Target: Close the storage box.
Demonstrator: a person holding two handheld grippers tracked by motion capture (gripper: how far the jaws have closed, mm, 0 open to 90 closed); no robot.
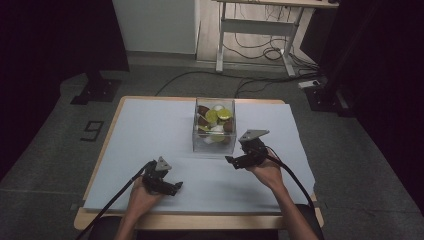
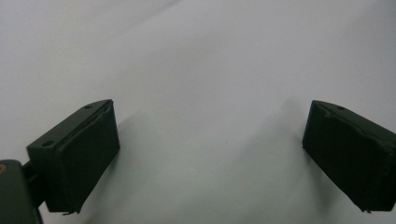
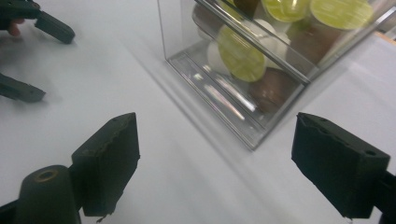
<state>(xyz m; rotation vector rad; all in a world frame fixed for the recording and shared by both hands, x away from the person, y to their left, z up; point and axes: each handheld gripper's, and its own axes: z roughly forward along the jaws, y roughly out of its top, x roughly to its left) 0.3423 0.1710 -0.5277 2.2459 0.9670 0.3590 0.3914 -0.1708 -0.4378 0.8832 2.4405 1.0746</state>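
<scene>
The clear box (image 1: 214, 125) of capsules (image 1: 212, 116) sits at frame centre; the right gripper (image 1: 235, 162), jaws wide and empty, hovers just beside it, while the left gripper (image 1: 175, 188), also wide, idles lower left.

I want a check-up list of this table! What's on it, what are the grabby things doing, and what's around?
Surface: table with a pale sheet over it.
Job's things: clear box of green, brown and white capsules.
Clutter: nothing seen.
Grippers: left gripper open over bare sheet; right gripper open near the box, nothing between the jaws.
Cables: one trails from each gripper; more lie on the floor.
Surroundings: dark room, desk frame behind.
</scene>
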